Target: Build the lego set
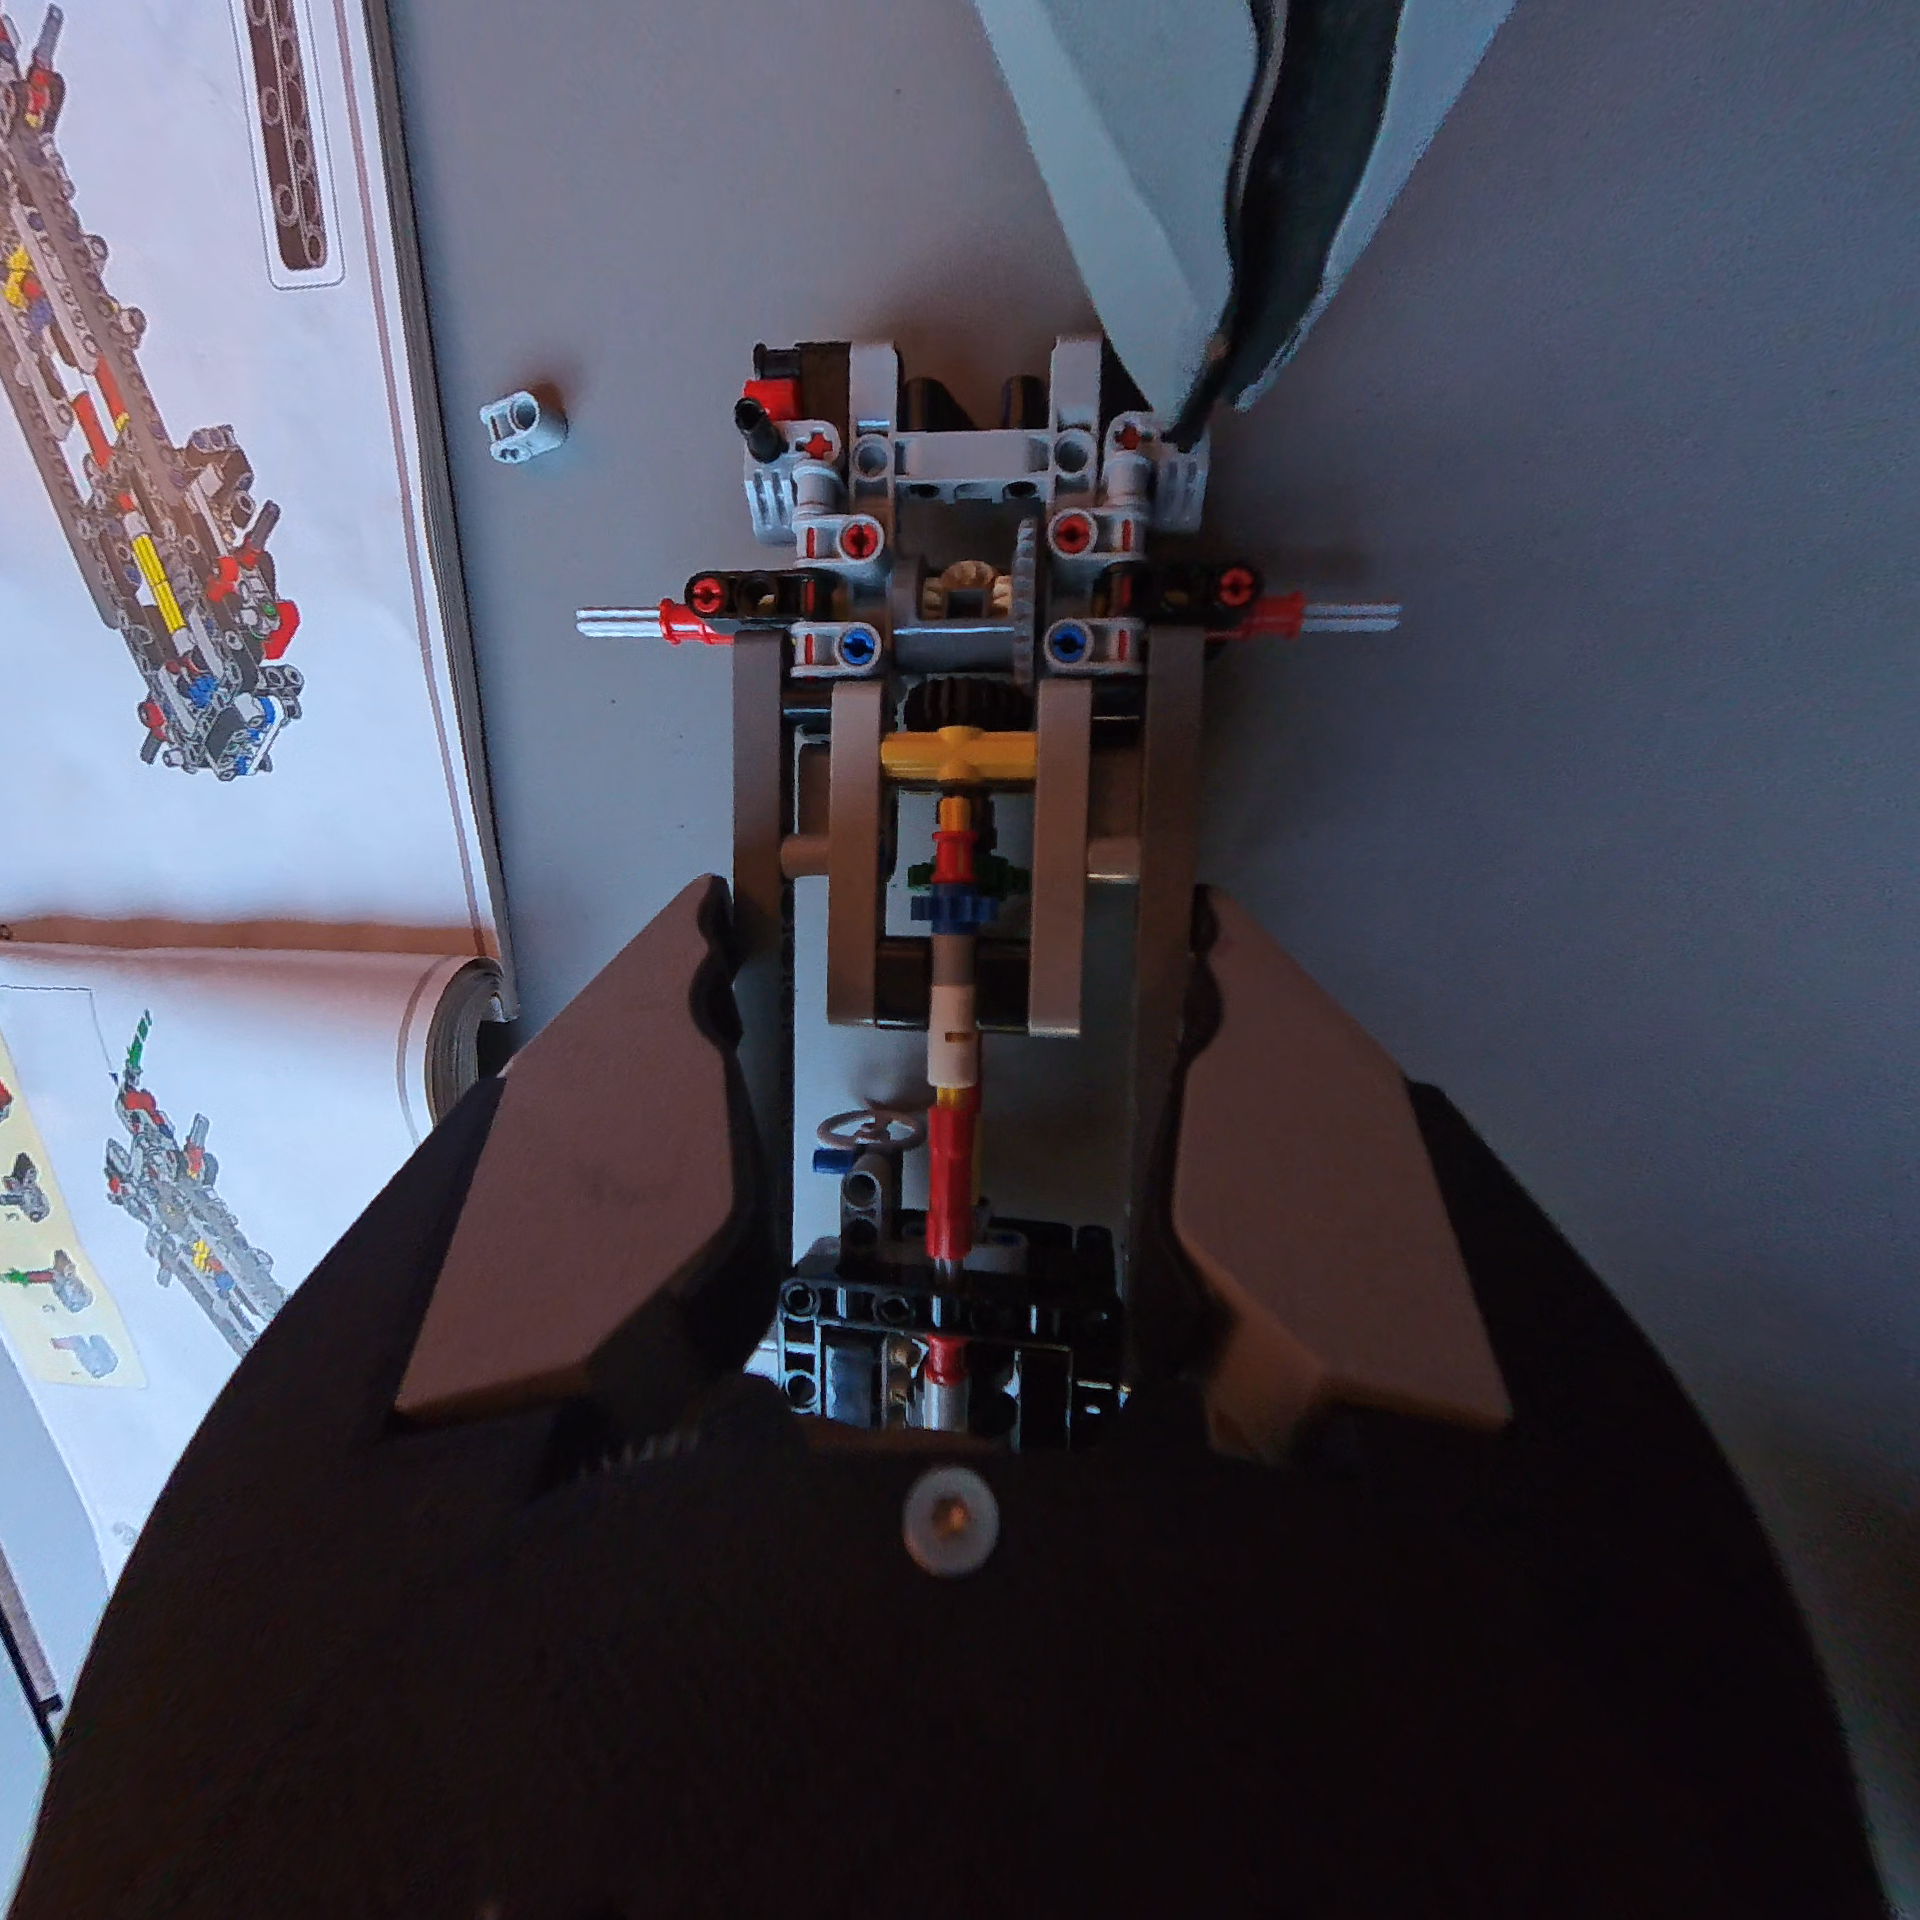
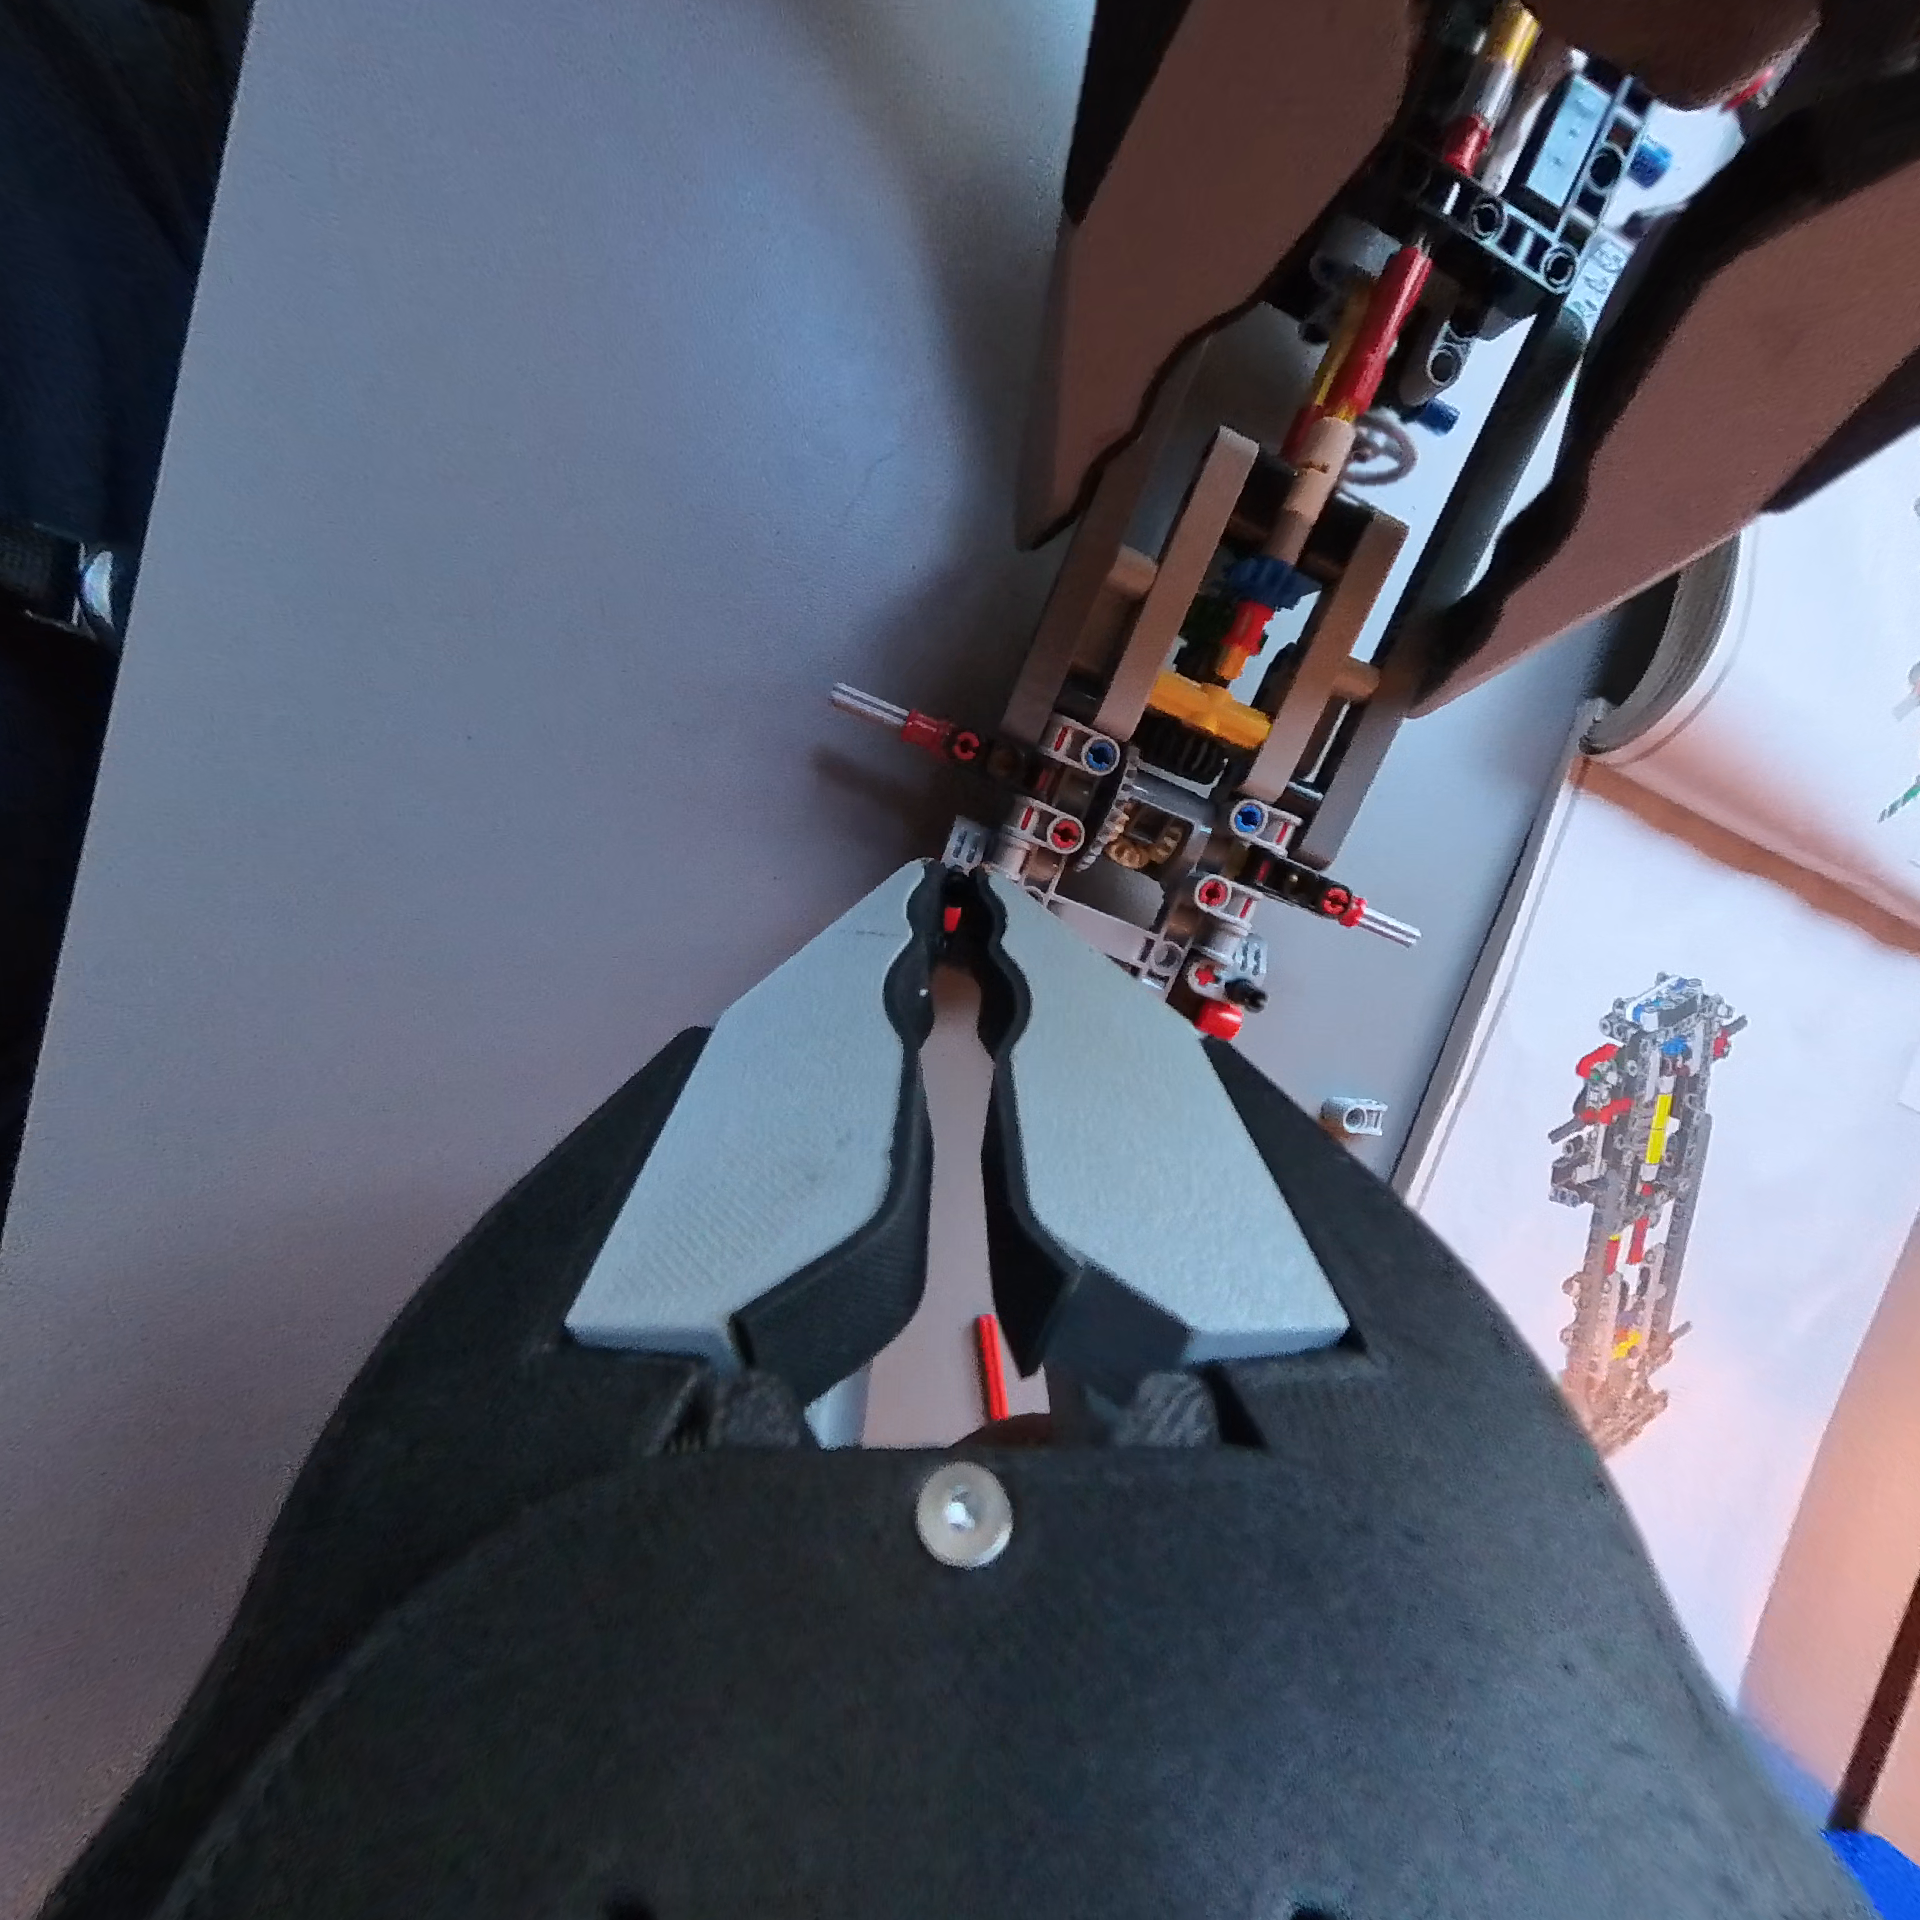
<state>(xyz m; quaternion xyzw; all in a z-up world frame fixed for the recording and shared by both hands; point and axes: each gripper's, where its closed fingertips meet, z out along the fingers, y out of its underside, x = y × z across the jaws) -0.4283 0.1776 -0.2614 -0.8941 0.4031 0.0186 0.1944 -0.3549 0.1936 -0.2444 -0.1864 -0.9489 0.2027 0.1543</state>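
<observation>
A long brick-built chassis (image 1: 961, 644) of grey beams, with a red and yellow shaft down its middle, lies on the grey table. My left gripper (image 1: 961, 914) straddles its middle, and both pads (image 1: 727, 997) press on the outer side beams. It also shows in the right wrist view (image 2: 1257, 582), gripping the chassis (image 2: 1195, 769). My right gripper (image 2: 949, 909) is shut on a small red and black piece (image 2: 949, 916), its tips against the chassis's end corner. In the left wrist view the right gripper (image 1: 1184, 431) reaches that far right corner.
A loose grey connector (image 1: 525, 421) lies on the table left of the chassis and also shows in the right wrist view (image 2: 1356, 1117). An open instruction booklet (image 1: 208, 540) lies along that side. A thin red axle (image 2: 992, 1366) lies under my right gripper. Some 8 centimeters of space lies between my two pairs of fingers. From the left gripper's tips to the loose grey connector (image 1: 525, 421) is close to 10 centimeters. Look for it in the right wrist view (image 2: 1356, 1115) too.
</observation>
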